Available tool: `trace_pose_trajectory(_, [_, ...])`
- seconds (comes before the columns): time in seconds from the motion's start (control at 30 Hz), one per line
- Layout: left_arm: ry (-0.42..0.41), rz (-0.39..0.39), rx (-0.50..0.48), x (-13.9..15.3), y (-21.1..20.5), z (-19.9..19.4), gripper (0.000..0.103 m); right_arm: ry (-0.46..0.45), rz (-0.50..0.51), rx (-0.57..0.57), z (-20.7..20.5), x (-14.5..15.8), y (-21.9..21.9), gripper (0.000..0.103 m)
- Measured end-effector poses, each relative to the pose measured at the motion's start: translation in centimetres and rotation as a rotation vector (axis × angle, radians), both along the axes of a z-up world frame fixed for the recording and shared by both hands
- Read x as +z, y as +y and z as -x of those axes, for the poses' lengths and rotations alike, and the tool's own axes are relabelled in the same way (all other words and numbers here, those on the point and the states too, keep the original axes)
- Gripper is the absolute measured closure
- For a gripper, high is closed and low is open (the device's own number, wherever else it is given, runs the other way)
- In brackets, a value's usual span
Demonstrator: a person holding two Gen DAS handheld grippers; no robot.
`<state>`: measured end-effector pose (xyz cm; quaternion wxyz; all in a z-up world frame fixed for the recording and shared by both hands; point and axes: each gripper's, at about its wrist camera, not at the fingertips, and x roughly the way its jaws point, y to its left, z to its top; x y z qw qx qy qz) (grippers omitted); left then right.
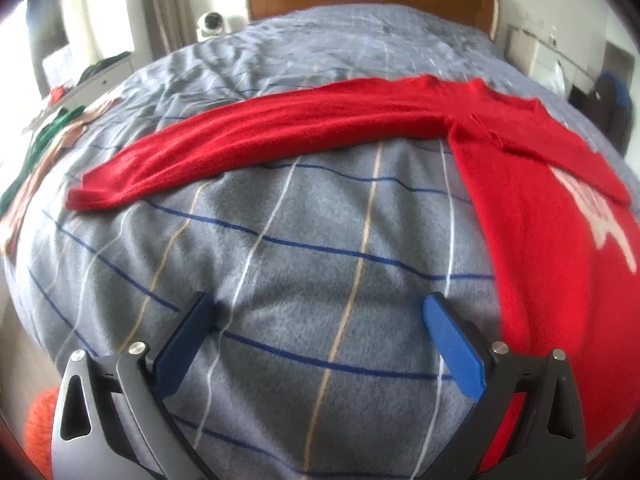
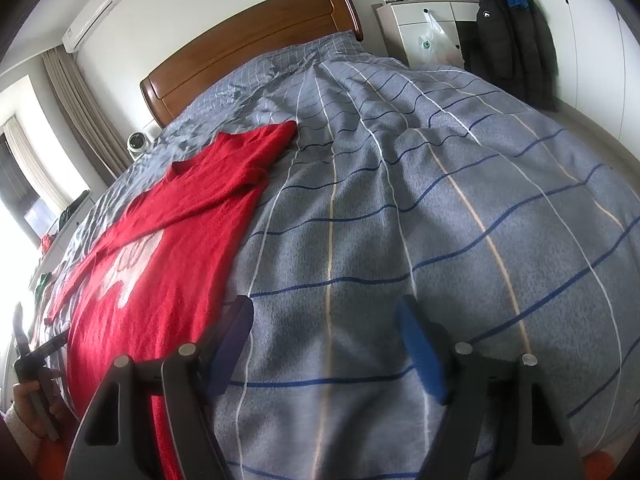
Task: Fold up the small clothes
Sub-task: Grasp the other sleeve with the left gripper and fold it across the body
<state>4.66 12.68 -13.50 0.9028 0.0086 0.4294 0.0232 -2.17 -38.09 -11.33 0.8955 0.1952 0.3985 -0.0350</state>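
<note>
Red sweater (image 1: 520,184) flat, sleeve outstretched (white print).

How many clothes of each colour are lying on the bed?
Red knitted sweater with a white print: 1
Green garment at the far edge of the bed: 1
Tan garment beside the green one: 1
Total: 3 on the grey striped bedcover.

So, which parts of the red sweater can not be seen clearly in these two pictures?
- Left wrist view: the red sweater runs off the right edge; its white print is cut off and blurred.
- Right wrist view: its hem is hidden behind the right tongs; the print is too foreshortened to read.
- The far sleeve's cuff is out of frame.
</note>
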Motion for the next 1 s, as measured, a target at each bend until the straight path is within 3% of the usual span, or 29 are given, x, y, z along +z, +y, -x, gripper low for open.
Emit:
trace_pose_trajectory(0.1, [0.045,0.056,-0.004,1.1,1.1,-0.1,0.001,-0.001,-0.005,-0.001,0.0,0.0,0.0,0.029])
trace_pose_trajectory(0.17, [0.032,0.147,0.003,2.7,3.0,-0.1,0.001,-0.005,-0.013,-0.002,0.1,0.0,-0.1,0.029])
trace_pose_trajectory(0.27, [0.006,0.21,0.037,5.0,6.7,-1.0,0.001,-0.008,-0.021,-0.002,0.1,0.0,-0.1,0.029])
trace_pose_trajectory(0.4, [-0.001,0.225,0.15,7.1,14.0,-3.3,0.001,-0.008,-0.022,-0.002,0.2,0.0,-0.1,0.029])
trace_pose_trajectory(0.57, [0.087,0.31,0.3,5.8,21.7,-5.8,0.004,-0.012,-0.032,-0.006,0.2,-0.1,-0.3,0.029])
trace_pose_trajectory(0.77, [0.171,0.338,0.307,3.1,21.5,-6.9,0.036,-0.01,-0.028,-0.004,0.2,0.0,-0.3,0.029])
trace_pose_trajectory(0.8, [0.174,0.326,0.308,2.9,21.2,-7.0,0.057,-0.01,-0.028,-0.004,0.2,0.0,-0.3,0.029])
trace_pose_trajectory(0.83, [0.178,0.305,0.313,2.8,20.8,-7.2,0.096,-0.01,-0.028,-0.004,0.2,0.0,-0.3,0.029])
trace_pose_trajectory(0.93, [0.146,0.293,0.326,4.5,20.0,-7.7,0.098,-0.011,-0.028,-0.004,0.2,0.0,-0.3,0.029])
trace_pose_trajectory(1.0, [0.081,0.239,0.278,7.6,18.4,-8.3,0.098,-0.011,-0.029,-0.004,0.2,0.0,-0.3,0.029])
